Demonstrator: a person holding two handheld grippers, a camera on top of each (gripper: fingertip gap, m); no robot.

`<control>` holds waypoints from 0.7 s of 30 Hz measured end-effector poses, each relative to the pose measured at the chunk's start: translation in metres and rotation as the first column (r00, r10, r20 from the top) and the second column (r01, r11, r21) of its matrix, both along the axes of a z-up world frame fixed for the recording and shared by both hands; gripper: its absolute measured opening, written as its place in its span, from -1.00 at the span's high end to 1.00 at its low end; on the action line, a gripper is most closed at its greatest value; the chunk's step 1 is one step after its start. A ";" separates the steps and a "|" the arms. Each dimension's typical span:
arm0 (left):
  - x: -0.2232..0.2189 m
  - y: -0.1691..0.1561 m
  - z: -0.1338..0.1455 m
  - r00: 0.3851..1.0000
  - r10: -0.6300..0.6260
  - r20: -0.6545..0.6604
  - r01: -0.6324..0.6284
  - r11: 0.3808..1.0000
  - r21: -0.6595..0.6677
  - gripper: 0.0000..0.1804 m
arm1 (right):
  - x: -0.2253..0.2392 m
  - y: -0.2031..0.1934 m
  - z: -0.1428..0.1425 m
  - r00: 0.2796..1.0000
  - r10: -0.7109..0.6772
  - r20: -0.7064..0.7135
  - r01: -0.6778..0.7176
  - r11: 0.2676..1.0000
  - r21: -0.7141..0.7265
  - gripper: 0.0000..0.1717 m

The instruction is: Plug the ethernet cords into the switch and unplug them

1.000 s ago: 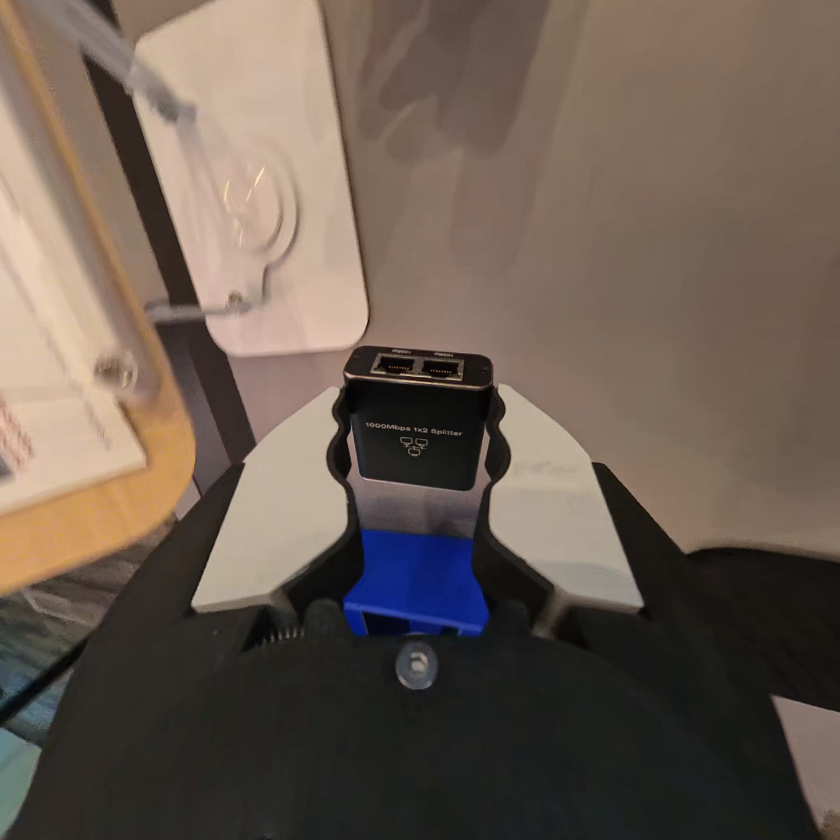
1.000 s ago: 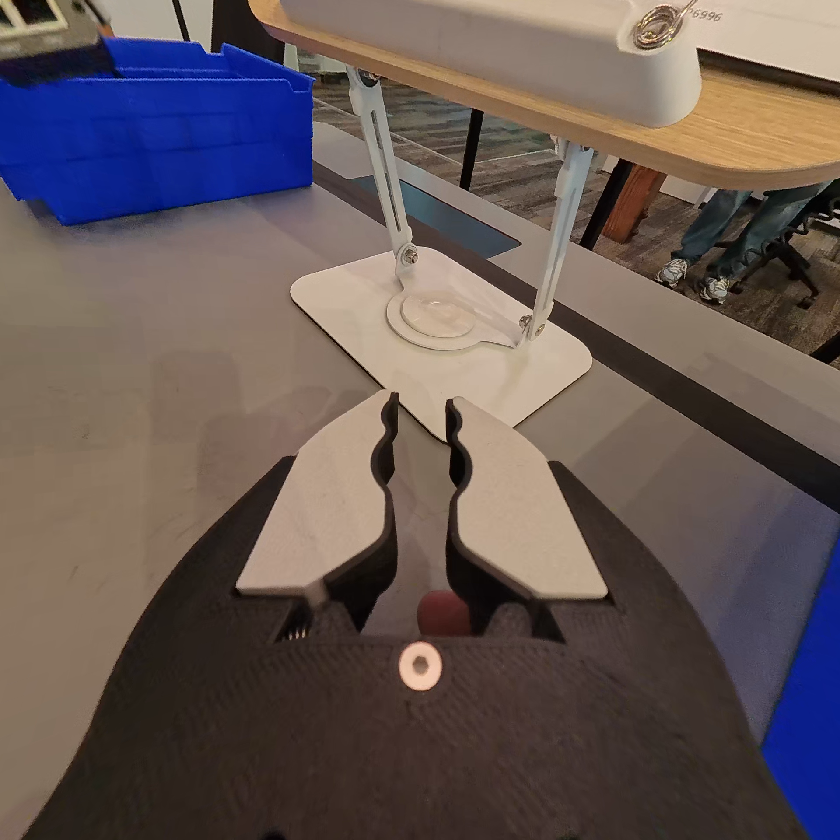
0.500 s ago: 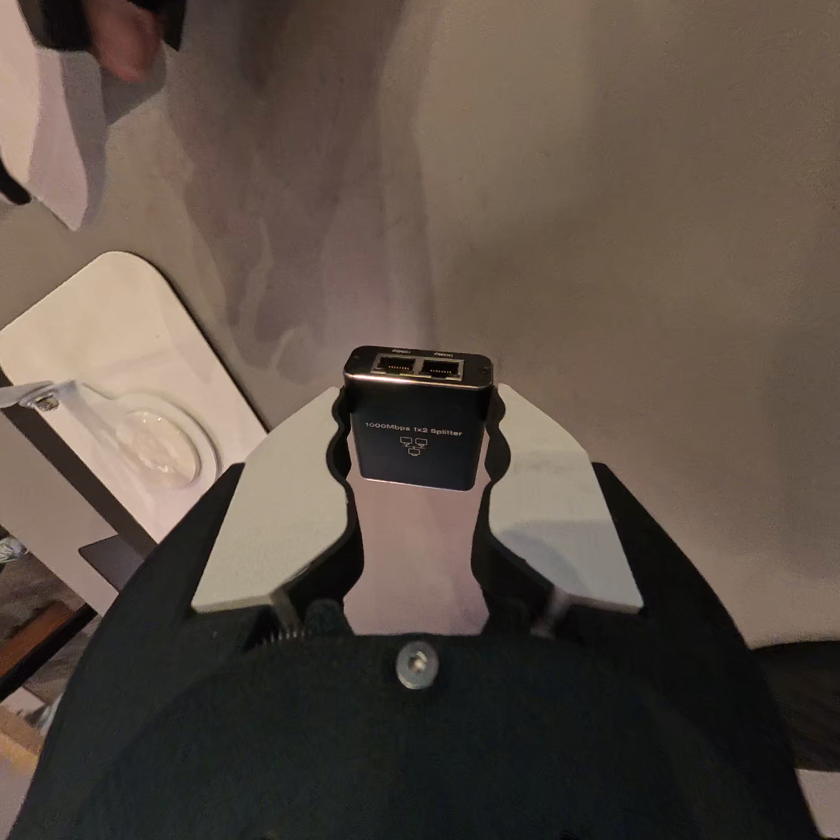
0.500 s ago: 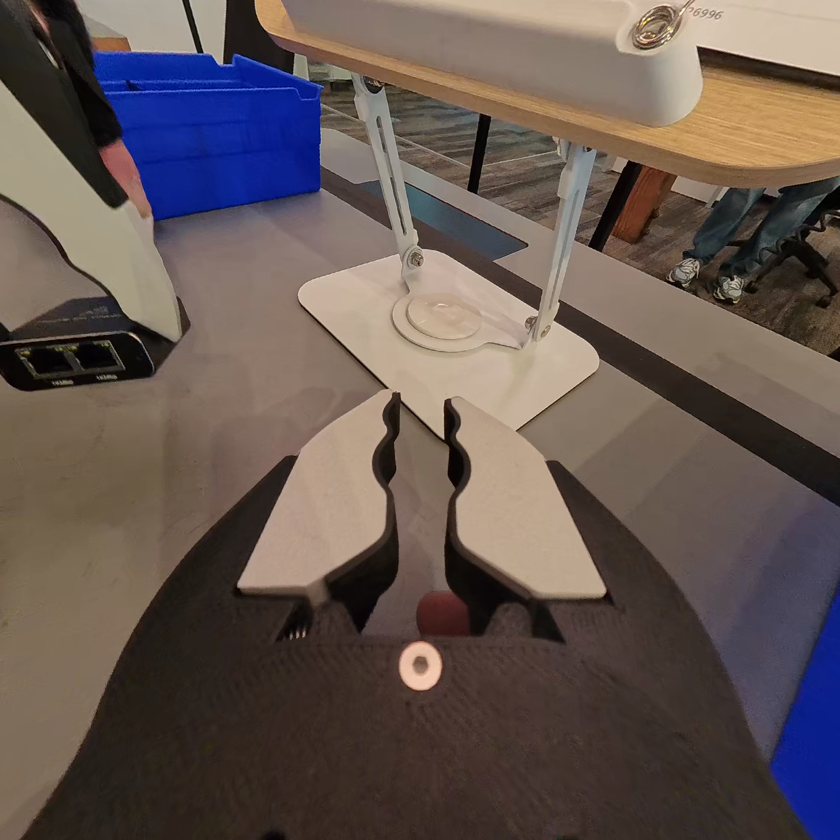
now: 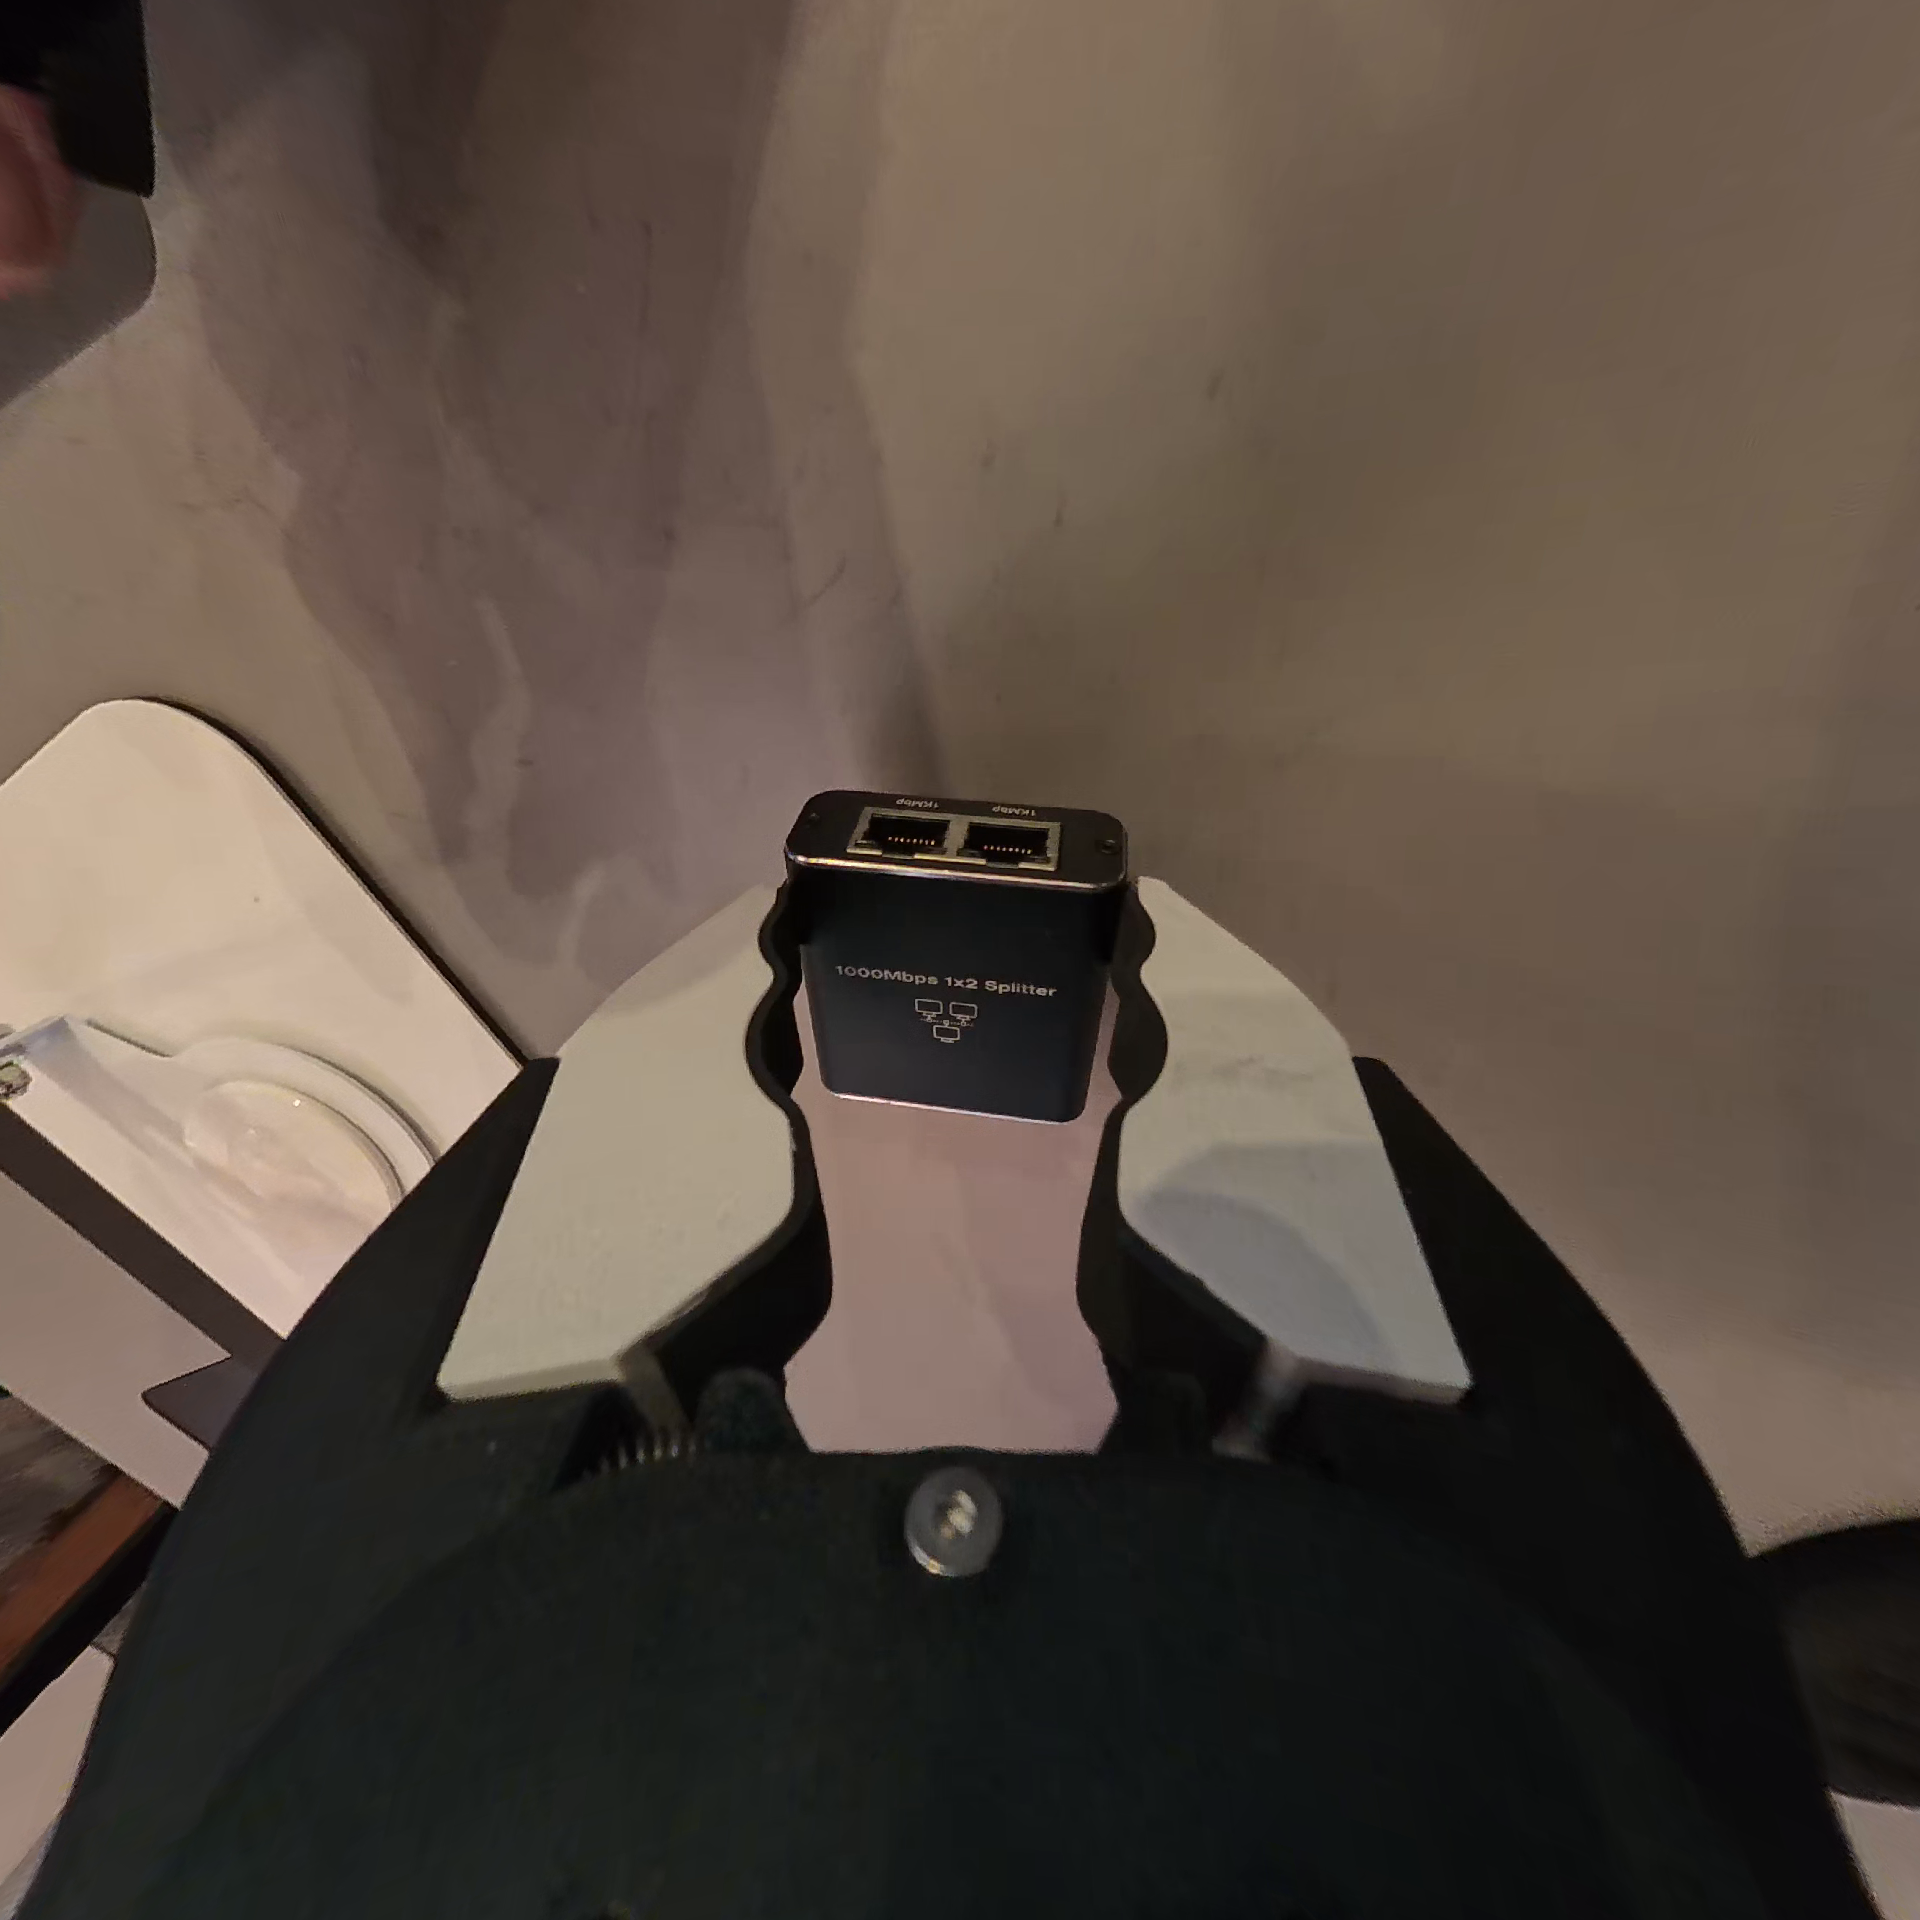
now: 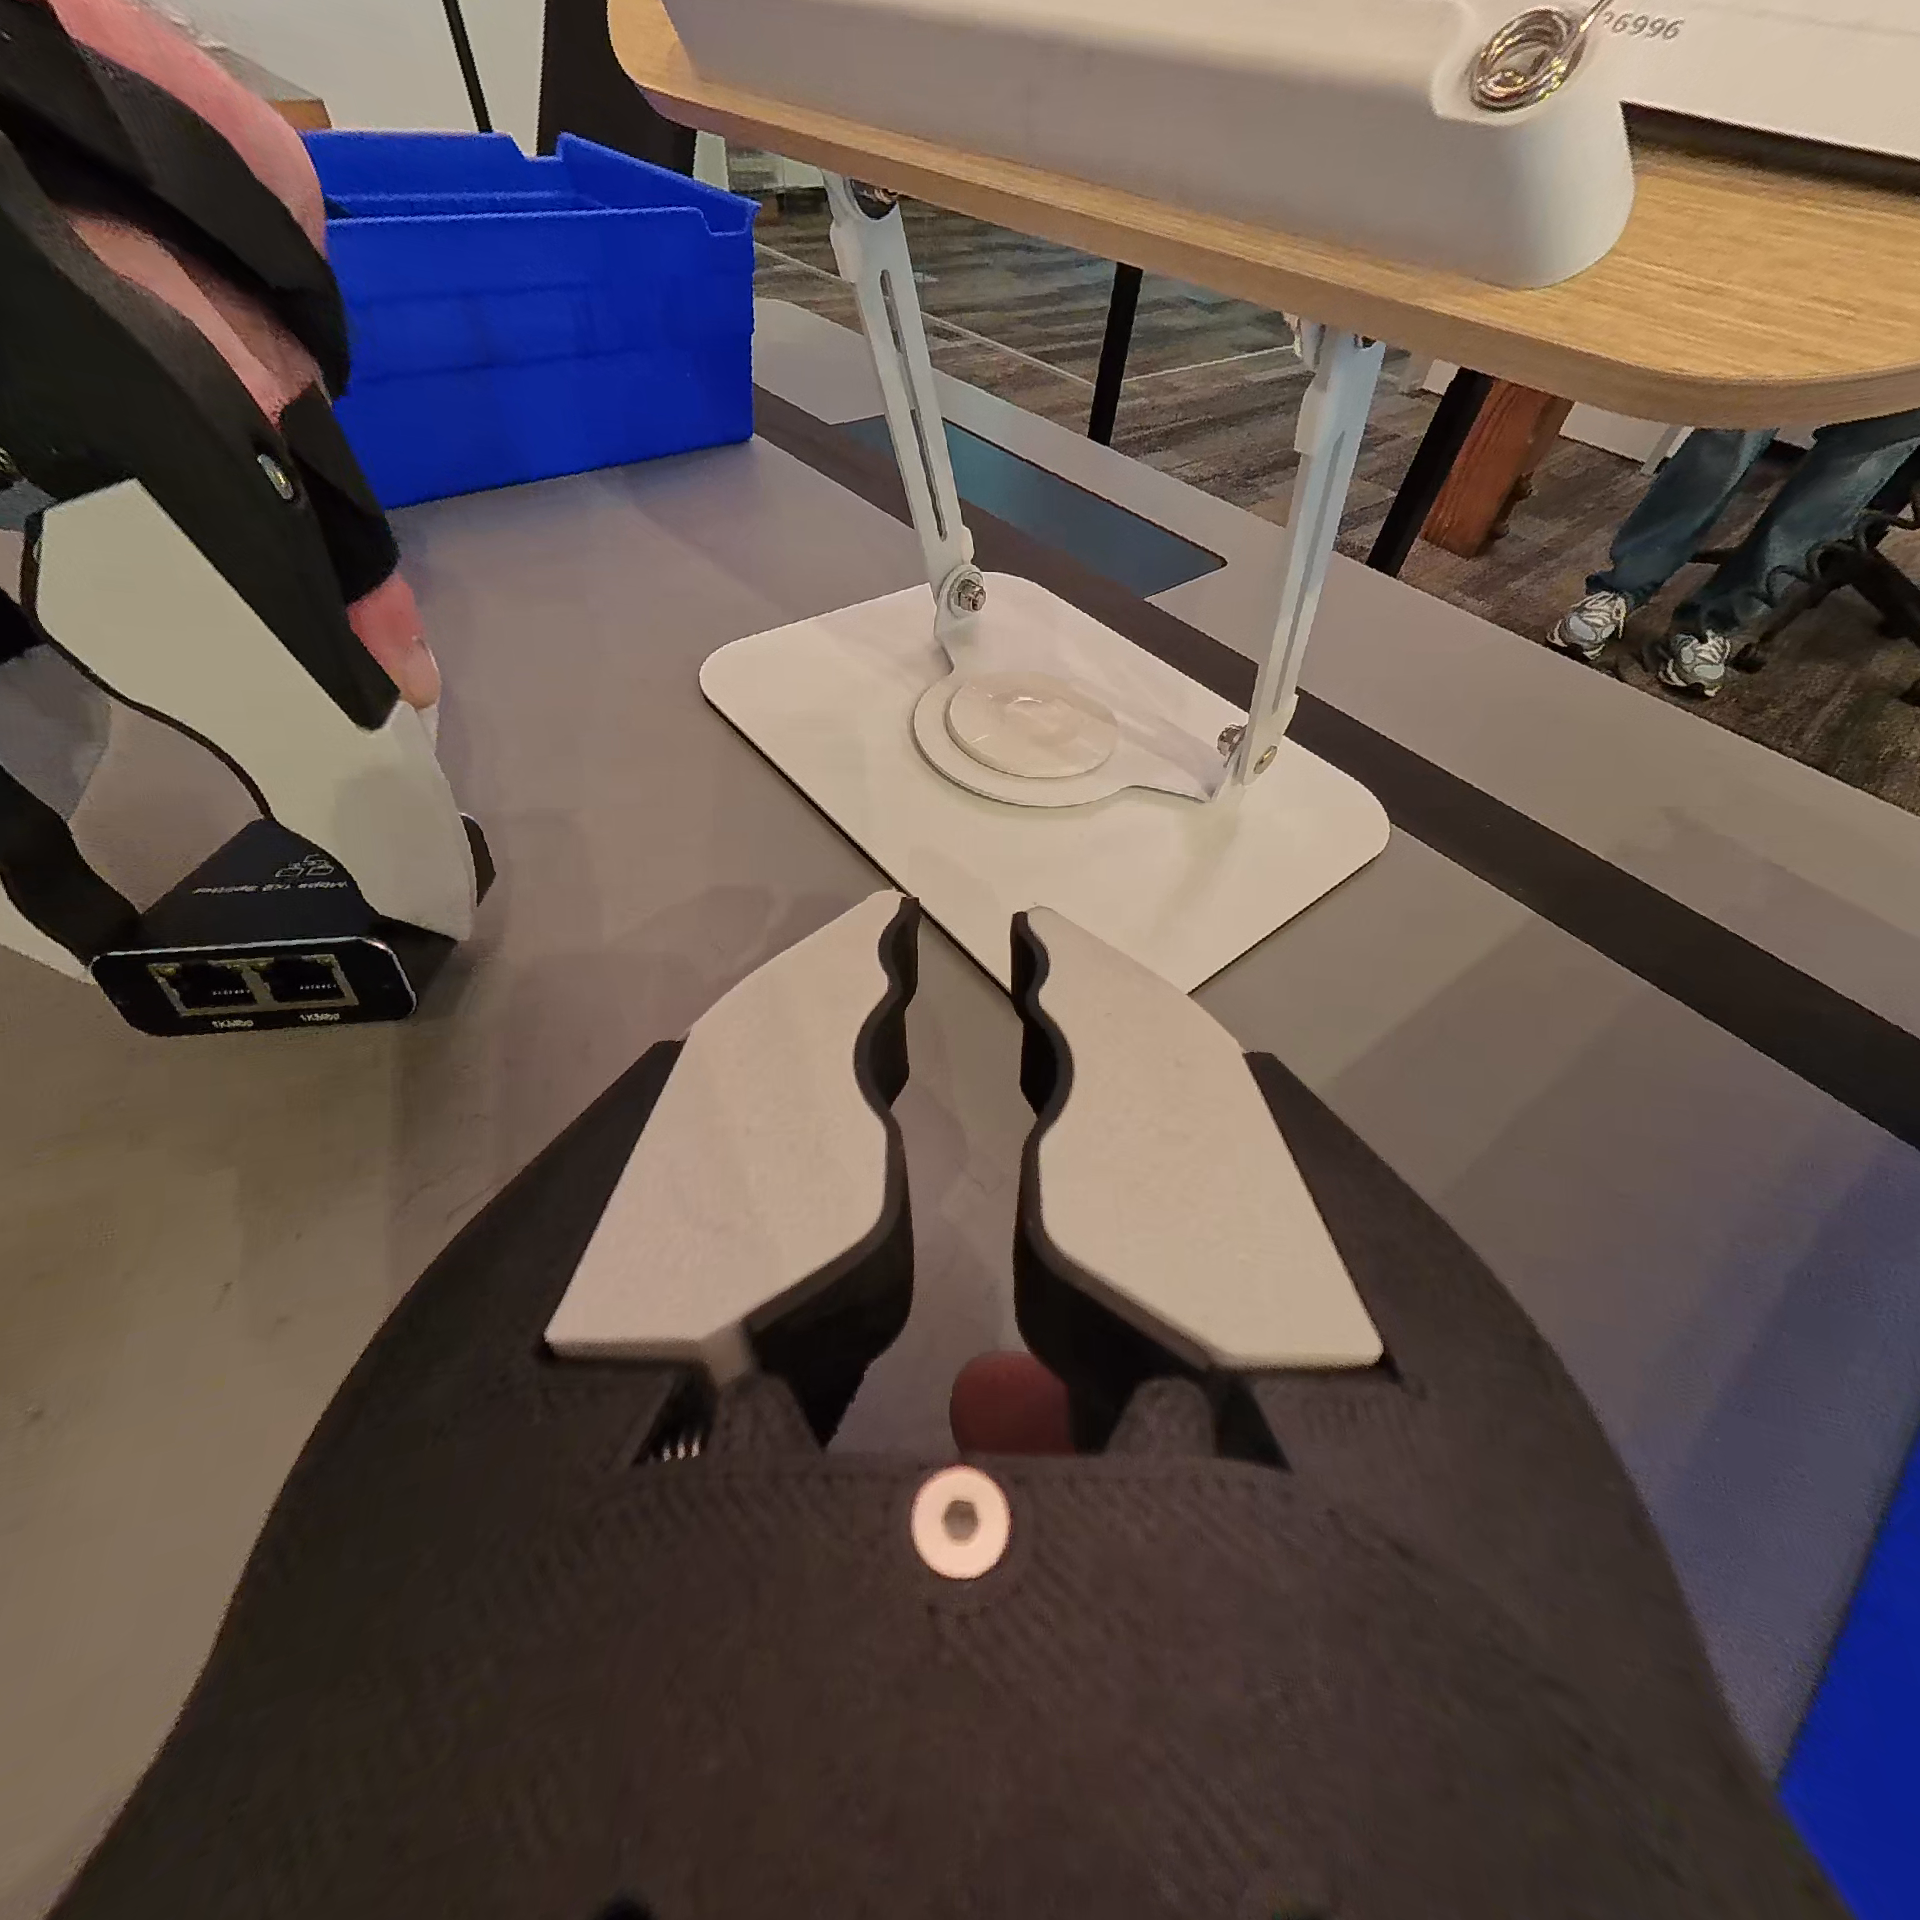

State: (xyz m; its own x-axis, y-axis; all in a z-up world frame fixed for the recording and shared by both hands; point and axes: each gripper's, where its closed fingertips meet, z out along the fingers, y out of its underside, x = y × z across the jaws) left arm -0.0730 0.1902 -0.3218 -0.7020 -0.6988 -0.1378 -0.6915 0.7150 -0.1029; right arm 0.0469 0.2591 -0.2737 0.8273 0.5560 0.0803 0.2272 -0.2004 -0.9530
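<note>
1. Since a second ago, the left gripper (image 5: 954, 914) has swung away from the wooden shelf; the white stand base (image 5: 177, 935) now sits at its lower left.
2. It stays clamped on the black switch (image 5: 956, 997) (two ports facing forward), with bare grey tabletop (image 5: 1351, 520) ahead.
3. The right gripper (image 6: 964, 940) is slightly apart and bare, the base's rounded corner just ahead, the switch (image 6: 260, 961) at its left.

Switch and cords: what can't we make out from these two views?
- Ethernet cords: in neither view.
- Switch rear face: turned away from the left wrist view; behind the left tool in the right wrist view.
- Blue bin contents: walls hide them.
- Seated person: cut off by the wooden tabletop.
</note>
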 end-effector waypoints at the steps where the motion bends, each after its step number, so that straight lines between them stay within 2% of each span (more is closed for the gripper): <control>1: 0.001 0.000 0.000 1.000 0.000 0.005 0.000 1.000 0.001 0.36 | 0.000 0.000 0.000 1.000 0.002 -0.001 -0.002 1.000 0.000 0.81; 9: 0.000 0.007 -0.008 1.000 0.010 -0.006 -0.010 0.999 0.032 0.36 | -0.006 -0.003 0.001 1.000 0.024 -0.014 -0.024 1.000 -0.004 0.79; 21: -0.004 0.001 -0.022 1.000 -0.009 -0.026 0.009 1.000 0.005 0.37 | -0.007 -0.003 0.001 0.999 0.030 -0.020 -0.030 1.000 -0.007 0.80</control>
